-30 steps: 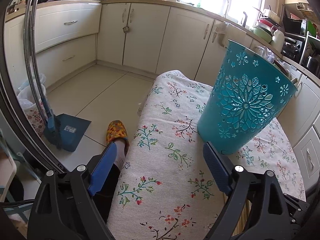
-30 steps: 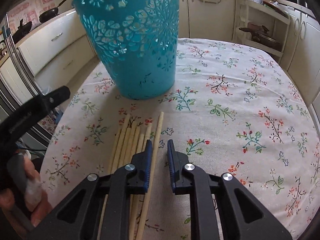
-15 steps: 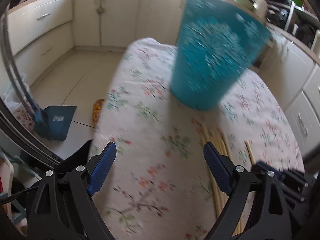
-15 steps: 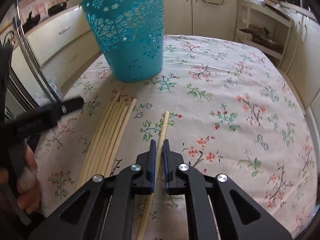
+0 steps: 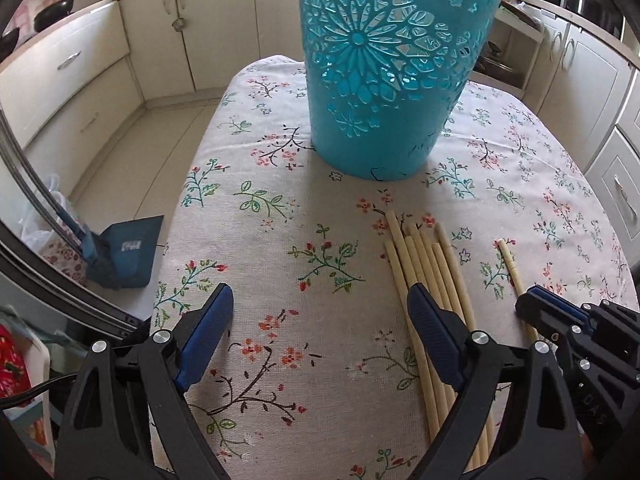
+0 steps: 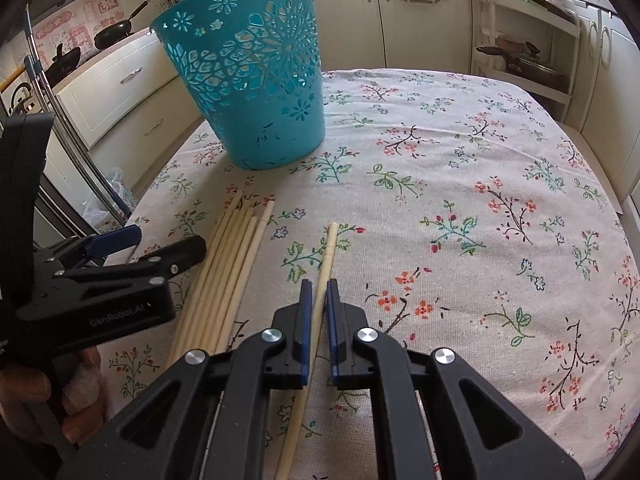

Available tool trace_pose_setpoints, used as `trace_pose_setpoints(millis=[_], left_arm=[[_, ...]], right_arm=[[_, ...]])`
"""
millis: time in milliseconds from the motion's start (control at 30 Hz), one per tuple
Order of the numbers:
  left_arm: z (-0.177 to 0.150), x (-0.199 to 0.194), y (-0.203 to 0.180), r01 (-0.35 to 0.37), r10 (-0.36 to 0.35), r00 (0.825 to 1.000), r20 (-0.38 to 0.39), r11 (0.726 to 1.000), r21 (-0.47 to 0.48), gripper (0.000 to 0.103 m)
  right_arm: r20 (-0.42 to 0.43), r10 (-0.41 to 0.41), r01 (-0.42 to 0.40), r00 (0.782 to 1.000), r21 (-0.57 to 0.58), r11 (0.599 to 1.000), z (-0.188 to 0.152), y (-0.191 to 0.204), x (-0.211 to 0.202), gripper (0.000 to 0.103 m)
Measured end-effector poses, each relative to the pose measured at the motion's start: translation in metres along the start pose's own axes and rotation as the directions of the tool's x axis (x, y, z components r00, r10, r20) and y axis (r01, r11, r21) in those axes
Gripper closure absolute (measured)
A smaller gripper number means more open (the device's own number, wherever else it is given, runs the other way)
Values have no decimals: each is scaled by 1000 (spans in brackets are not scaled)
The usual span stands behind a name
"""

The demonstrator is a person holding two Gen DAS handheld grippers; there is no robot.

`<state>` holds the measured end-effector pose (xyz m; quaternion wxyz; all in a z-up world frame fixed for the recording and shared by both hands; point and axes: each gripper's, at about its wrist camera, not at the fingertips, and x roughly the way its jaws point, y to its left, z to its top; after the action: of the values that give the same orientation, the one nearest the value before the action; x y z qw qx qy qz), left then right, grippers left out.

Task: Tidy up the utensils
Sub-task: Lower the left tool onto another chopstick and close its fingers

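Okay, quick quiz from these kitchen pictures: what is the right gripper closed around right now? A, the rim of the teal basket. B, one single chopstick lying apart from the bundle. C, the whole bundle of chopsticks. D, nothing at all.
B: in the right wrist view the right gripper is shut on the single chopstick, which lies apart from the bundle of chopsticks, while the teal basket stands untouched farther back.
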<state>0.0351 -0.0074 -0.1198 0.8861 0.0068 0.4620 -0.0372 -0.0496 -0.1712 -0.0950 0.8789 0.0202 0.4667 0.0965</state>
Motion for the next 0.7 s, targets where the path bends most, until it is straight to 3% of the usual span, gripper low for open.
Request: trace_pose_setpoints(millis=[300,333,500,567,700], left_arm=[[5,2,-11,-33,33,999,-14,999,17,19],[5,4,-13,-37,37,999,-21,999,25,23],[5,5,-14,-32,33,999,-30,999,31,25],[5,5,-14,-25,26,999,-29,999,35,30],[5,2,-23,14,-12,1000,-21,997,74,55]], right_arm=[[-4,6,-6,1000,6,1000,0,-1,0,95],[-3,6,-6,1000,6,1000,0,-1,-1,95],[-4,8,-8,1000,8,1000,1,-1,1,95],[-3,7,-7,1000,7,1000,1,-1,2,95],[2,6,-6,1000,10,1000,2,-1,3,95]])
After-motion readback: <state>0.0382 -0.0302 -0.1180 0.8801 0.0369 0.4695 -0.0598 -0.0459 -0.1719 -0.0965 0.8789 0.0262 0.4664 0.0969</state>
